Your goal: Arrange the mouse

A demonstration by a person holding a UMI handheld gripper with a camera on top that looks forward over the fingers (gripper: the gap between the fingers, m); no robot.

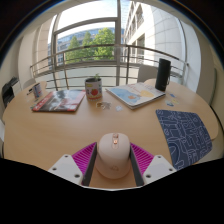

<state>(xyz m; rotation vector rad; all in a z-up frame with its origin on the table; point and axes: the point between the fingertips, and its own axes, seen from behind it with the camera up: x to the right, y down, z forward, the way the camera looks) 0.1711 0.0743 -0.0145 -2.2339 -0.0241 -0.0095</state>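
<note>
Wooden table [60,135]; mouse [113,155] between jaws, pads [84,157] pinching its sides, mousepad [183,135] beside

- No text, brand, number or sign is showing clearly enough to read
- The mug [93,87] at about 11 o'clock from the fingers is carrying a red mark, too small to make out
- The magazine [58,100] cover print is blurring

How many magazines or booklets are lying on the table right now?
2: one magazine left of the mug, one booklet right of it. None seem hidden.
</note>
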